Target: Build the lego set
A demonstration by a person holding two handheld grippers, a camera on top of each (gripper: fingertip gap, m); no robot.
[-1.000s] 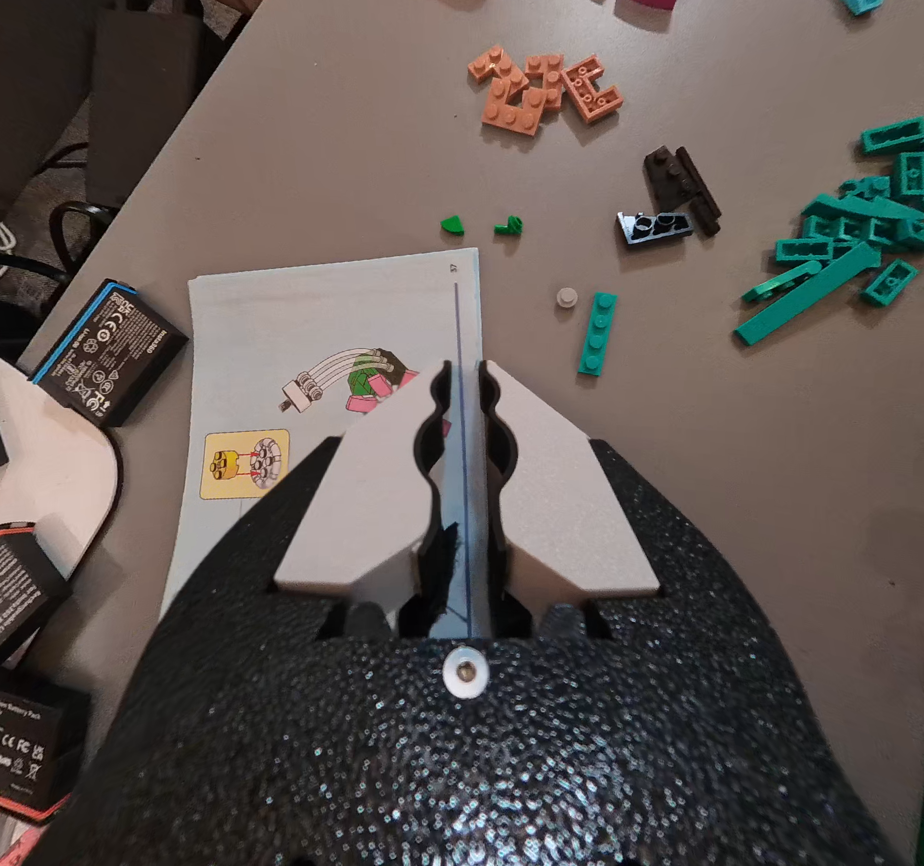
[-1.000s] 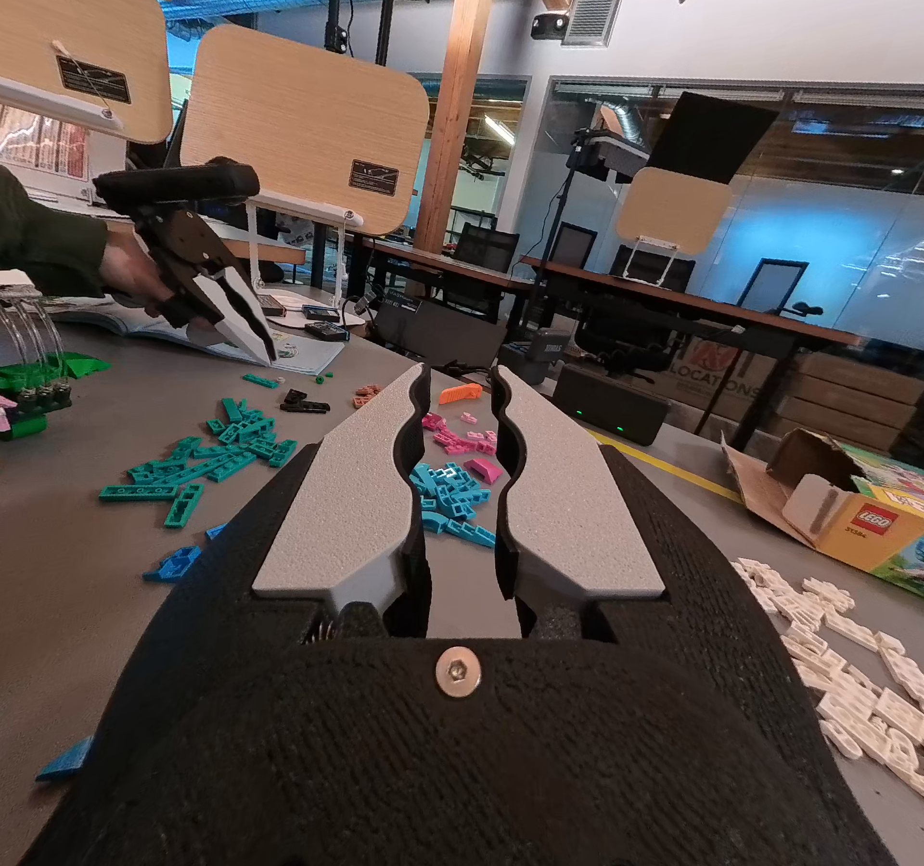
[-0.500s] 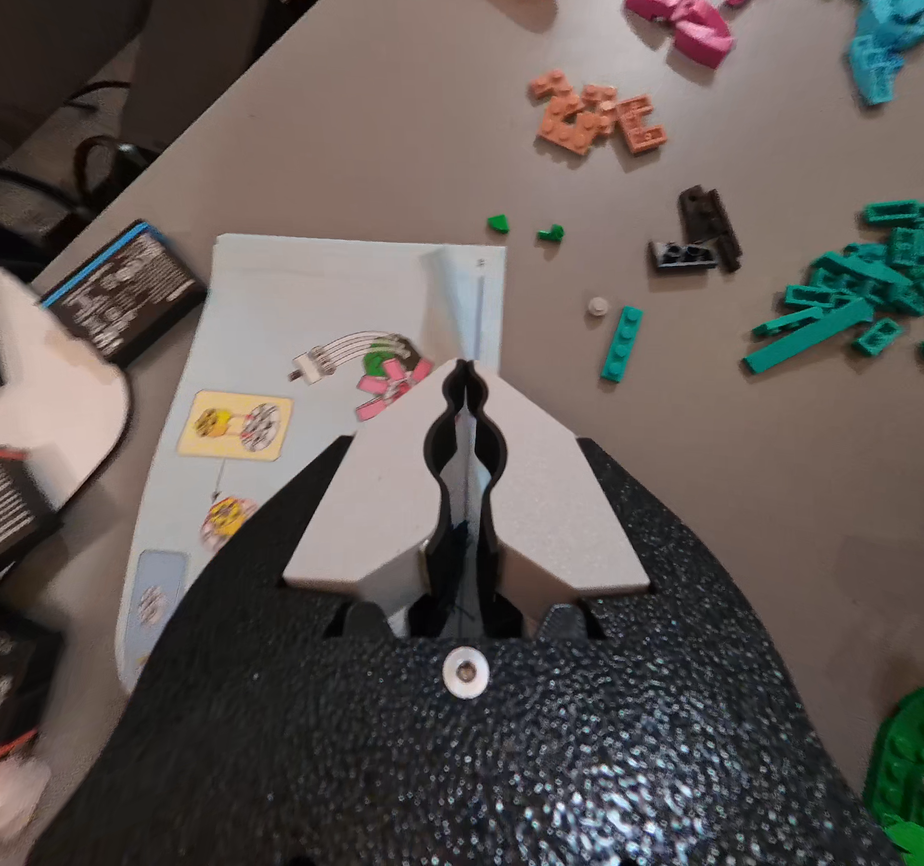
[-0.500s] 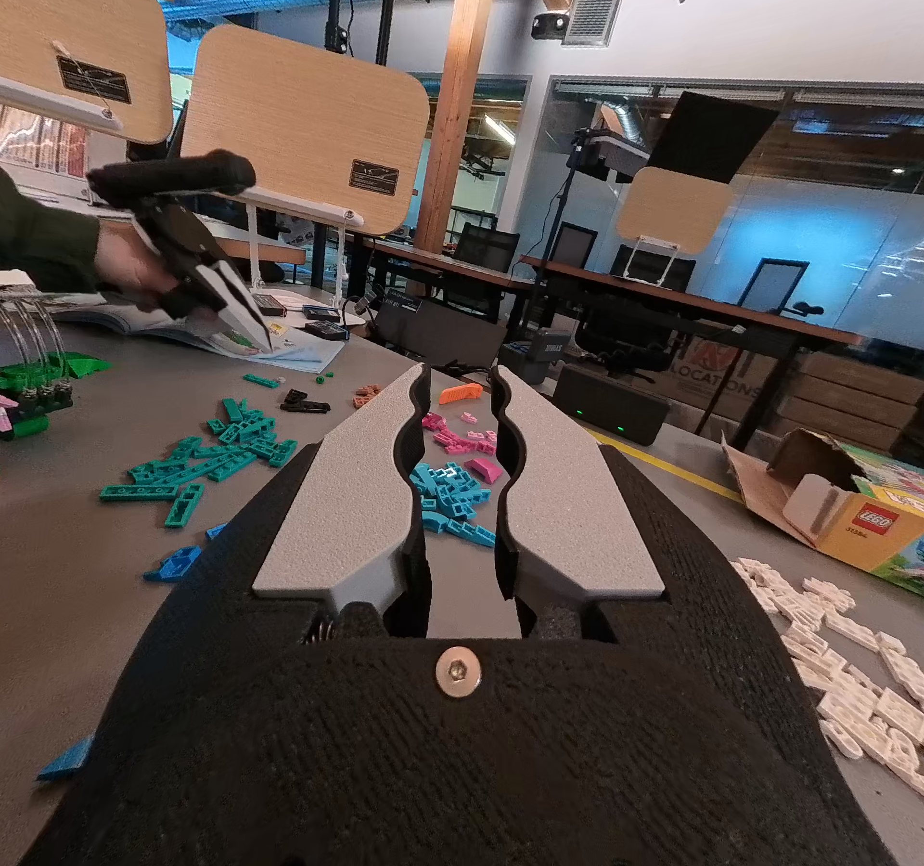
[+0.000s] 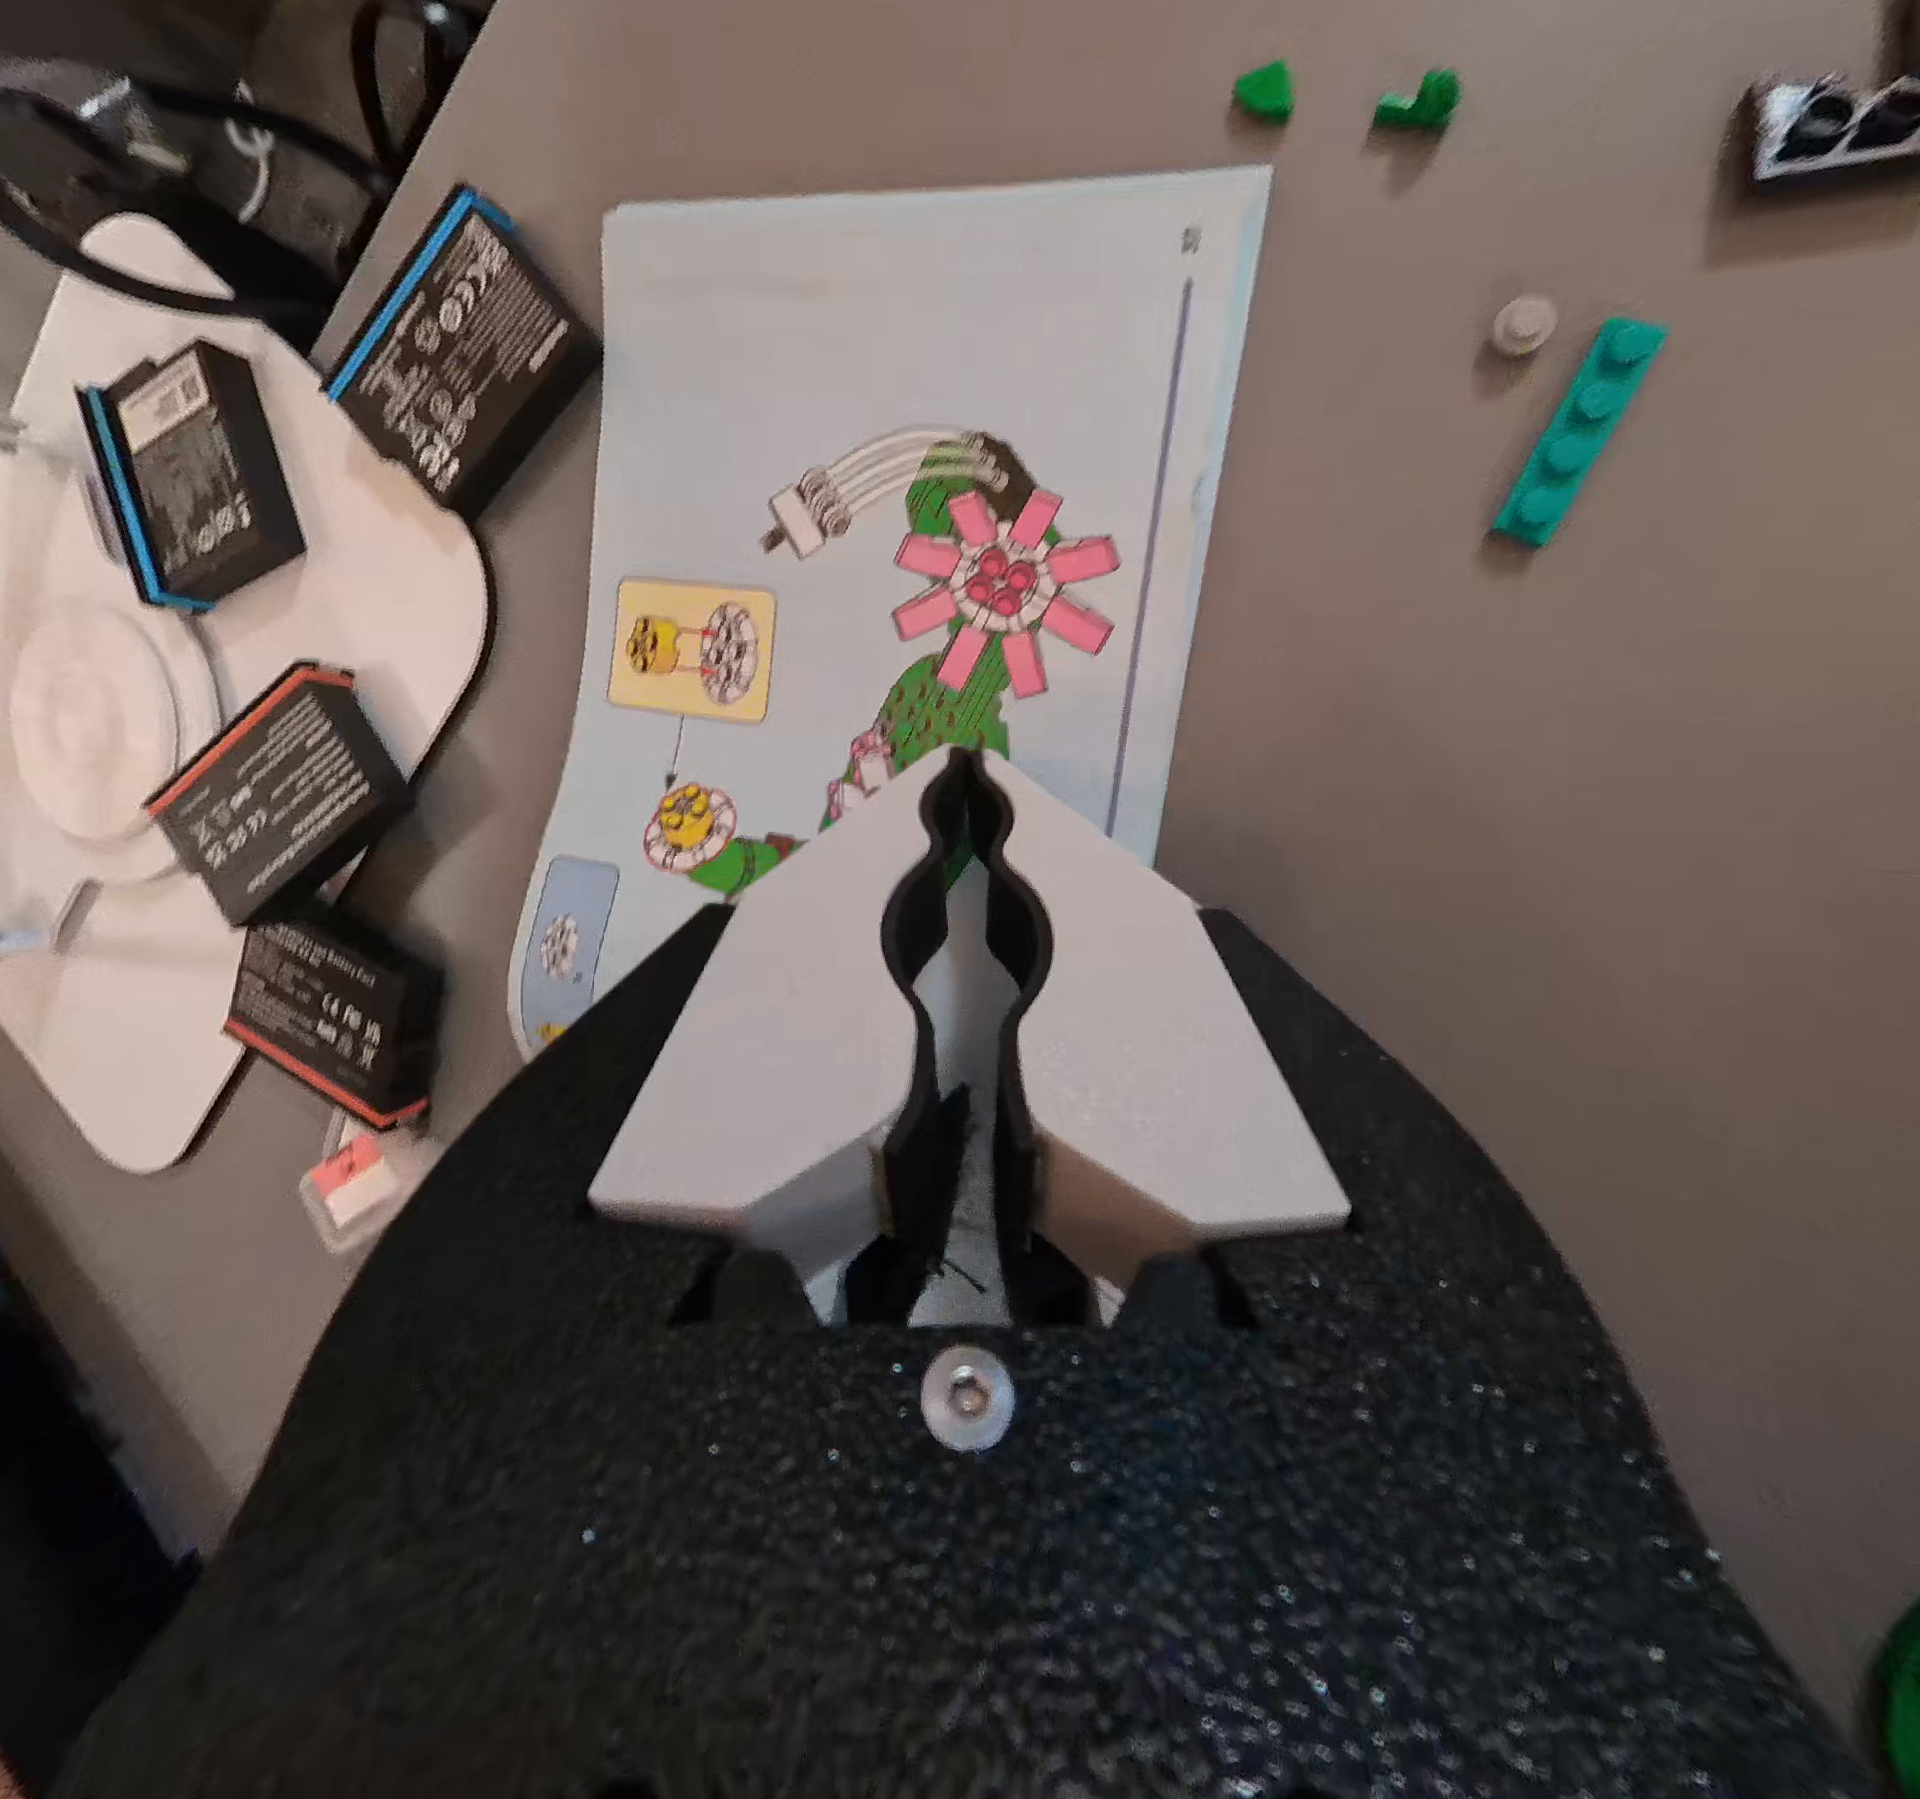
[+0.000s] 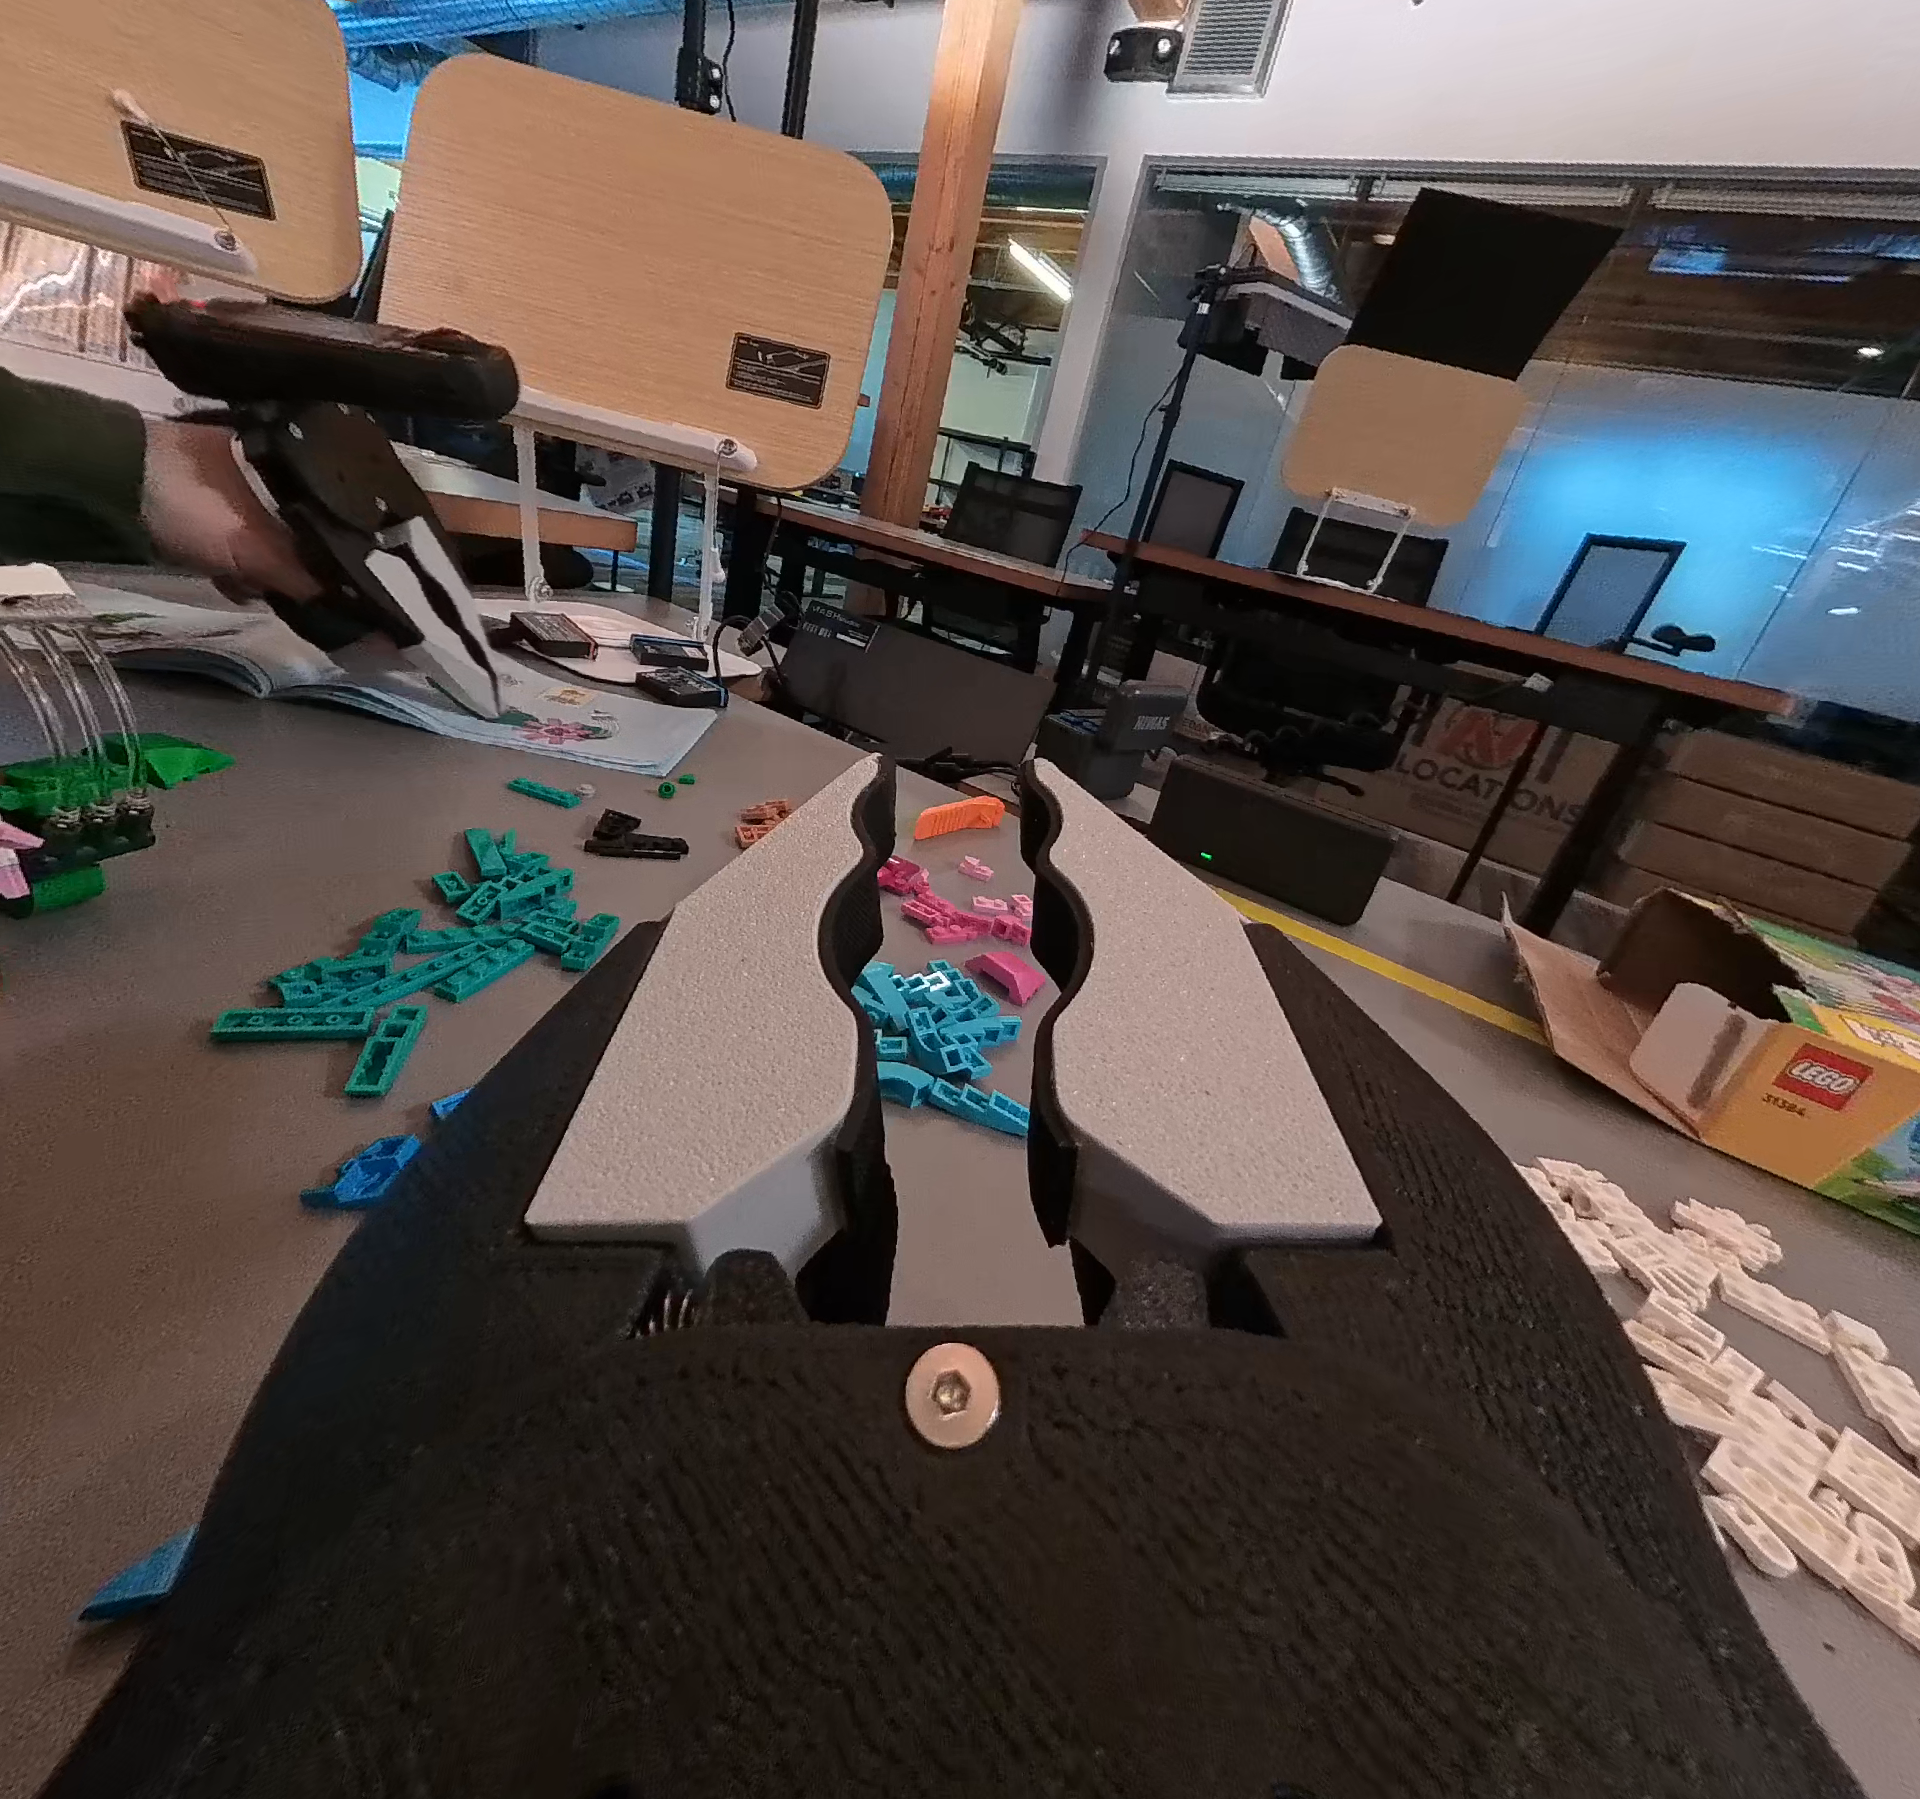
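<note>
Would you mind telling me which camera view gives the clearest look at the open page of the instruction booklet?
The left wrist view: it looks down onto the instruction booklet, so the flower drawing shows. The right wrist view shows it far off, at a shallow angle, under the left tool.

We see left hand-held gripper (image 5: 958, 762): rough speckled black plastic body, matt grey fingers (image 5: 800, 1011), shiny metal screw (image 5: 967, 1402). Tabletop (image 5: 1558, 814) smooth matt grey. Booklet (image 5: 914, 378) thin paper. Bricks (image 6: 457, 949) glossy plastic. Boards (image 6: 634, 263) pale wood grain.
</note>
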